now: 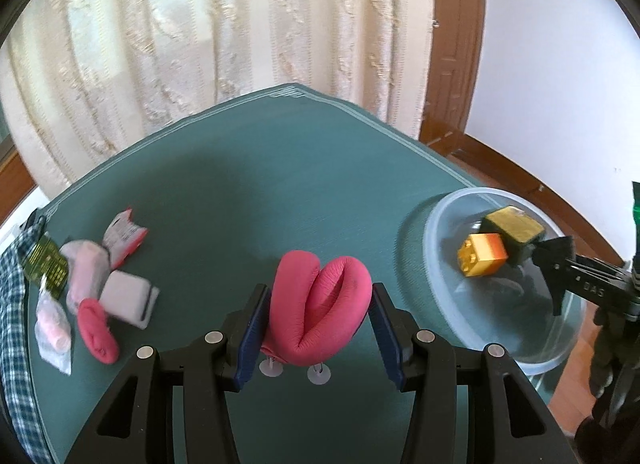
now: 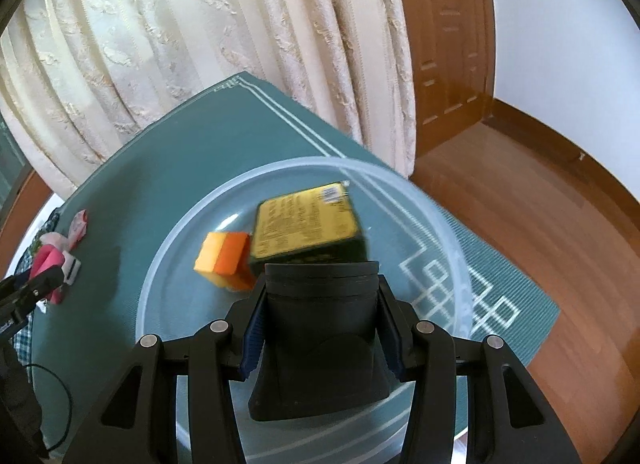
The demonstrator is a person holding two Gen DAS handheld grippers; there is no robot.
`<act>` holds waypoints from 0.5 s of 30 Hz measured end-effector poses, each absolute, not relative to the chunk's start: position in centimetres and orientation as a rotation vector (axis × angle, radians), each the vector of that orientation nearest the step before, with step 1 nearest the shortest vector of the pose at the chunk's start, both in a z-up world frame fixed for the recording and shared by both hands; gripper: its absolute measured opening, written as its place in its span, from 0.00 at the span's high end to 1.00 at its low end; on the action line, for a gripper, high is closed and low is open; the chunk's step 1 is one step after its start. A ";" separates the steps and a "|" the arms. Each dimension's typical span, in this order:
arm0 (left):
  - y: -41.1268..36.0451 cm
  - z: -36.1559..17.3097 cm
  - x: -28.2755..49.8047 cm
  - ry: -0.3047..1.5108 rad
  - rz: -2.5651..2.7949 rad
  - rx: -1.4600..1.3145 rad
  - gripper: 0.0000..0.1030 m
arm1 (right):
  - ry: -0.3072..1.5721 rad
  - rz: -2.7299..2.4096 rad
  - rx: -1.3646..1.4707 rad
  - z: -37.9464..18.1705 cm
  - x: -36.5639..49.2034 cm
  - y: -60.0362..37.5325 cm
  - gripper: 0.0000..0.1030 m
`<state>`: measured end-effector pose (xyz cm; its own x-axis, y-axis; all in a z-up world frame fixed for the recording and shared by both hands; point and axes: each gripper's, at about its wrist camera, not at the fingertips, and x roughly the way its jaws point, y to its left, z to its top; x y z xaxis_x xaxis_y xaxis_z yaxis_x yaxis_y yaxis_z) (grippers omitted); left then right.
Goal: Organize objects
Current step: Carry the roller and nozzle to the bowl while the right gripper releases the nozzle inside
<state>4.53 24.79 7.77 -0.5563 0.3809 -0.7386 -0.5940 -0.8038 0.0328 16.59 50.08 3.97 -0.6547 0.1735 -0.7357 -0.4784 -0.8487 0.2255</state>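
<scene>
My left gripper [image 1: 318,328] is shut on a folded pink sock [image 1: 320,300], held a little above the teal table mat [image 1: 240,184]. My right gripper [image 2: 322,304] is shut on a black flared object [image 2: 324,344] and hangs over a clear plastic bowl [image 2: 160,260]. An orange block [image 2: 226,256] and a dark box with a yellow label [image 2: 306,220] lie in that bowl. The left wrist view shows the bowl [image 1: 432,264] at the right with the right gripper [image 1: 556,264] above it. At the left edge of the right wrist view is the left gripper [image 2: 44,280] with the pink sock [image 2: 46,260].
A pile of socks and small packets [image 1: 92,288] lies at the mat's left side, beside a checked cloth [image 1: 12,304]. Cream curtains [image 1: 240,24] hang behind the table. A wooden door [image 2: 448,44] and wood floor [image 2: 540,224] are to the right. A black cable [image 2: 56,404] trails at the lower left.
</scene>
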 end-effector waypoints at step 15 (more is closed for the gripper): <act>29.8 7.4 6.0 0.385 2.175 -1.001 0.49 | 0.621 2.499 -1.005 3.8 16.2 51.4 0.50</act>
<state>6.02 29.79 7.36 -0.4552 0.4741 -0.7536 -0.7041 -0.7098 -0.0213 16.21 51.43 3.78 -0.6745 0.1755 -0.7171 -0.4909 -0.8321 0.2580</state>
